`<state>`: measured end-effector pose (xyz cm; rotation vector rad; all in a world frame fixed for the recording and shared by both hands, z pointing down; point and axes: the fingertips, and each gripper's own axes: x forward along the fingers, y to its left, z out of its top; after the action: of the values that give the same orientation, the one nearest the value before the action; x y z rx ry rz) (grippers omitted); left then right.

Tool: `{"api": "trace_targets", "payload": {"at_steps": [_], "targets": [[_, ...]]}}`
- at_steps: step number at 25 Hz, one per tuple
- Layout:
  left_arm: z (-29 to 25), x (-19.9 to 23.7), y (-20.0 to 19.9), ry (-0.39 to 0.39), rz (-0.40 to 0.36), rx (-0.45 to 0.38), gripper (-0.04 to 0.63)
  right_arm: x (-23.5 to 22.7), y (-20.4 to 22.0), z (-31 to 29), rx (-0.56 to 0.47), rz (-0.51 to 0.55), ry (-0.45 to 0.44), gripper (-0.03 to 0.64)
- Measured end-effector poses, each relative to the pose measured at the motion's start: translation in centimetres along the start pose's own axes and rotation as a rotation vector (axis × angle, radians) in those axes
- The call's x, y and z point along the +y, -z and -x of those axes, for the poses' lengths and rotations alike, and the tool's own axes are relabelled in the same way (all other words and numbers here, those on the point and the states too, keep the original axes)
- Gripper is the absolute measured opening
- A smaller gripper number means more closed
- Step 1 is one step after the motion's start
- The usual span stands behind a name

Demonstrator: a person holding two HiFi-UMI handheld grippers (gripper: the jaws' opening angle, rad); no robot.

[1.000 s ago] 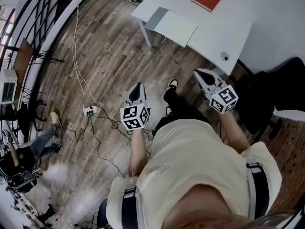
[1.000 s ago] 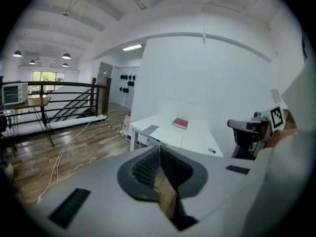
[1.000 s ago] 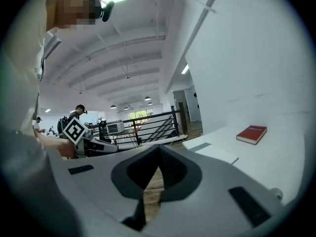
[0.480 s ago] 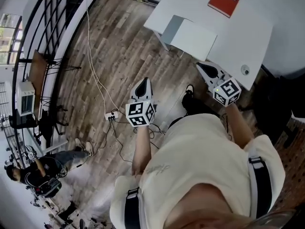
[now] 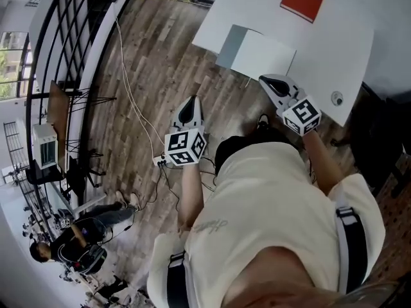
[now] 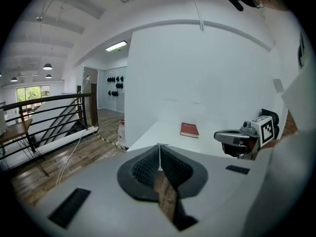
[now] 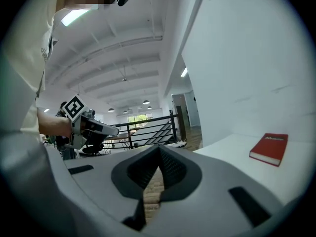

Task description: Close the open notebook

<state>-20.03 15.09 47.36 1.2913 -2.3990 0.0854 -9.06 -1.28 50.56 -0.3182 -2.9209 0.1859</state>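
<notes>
Head view shows the open notebook with one white and one grey-blue leaf (image 5: 257,51) lying flat at the white rectangular table's (image 5: 334,50) near edge, apart from the left gripper (image 5: 190,104) and the nearer right gripper (image 5: 266,81), both with jaws pressed together, empty.

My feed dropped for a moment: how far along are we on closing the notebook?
Nothing done yet: the white-paged notebook with grey cover lies open on the white table. In hand: nothing gripped; the left gripper and right gripper are both shut, empty, short of the notebook. Left: reach it, fold the cover over.
</notes>
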Motion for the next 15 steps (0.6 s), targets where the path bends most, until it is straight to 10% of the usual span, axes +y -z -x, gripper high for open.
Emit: {"api": "trace_targets", "payload": {"at_steps": [15], "targets": [[-7.8,0.5,-2.4,0.135,-0.033,0.025,0.024,-5.7,0.9,1.8,0.042,-0.058,0.216,0.008]]}}
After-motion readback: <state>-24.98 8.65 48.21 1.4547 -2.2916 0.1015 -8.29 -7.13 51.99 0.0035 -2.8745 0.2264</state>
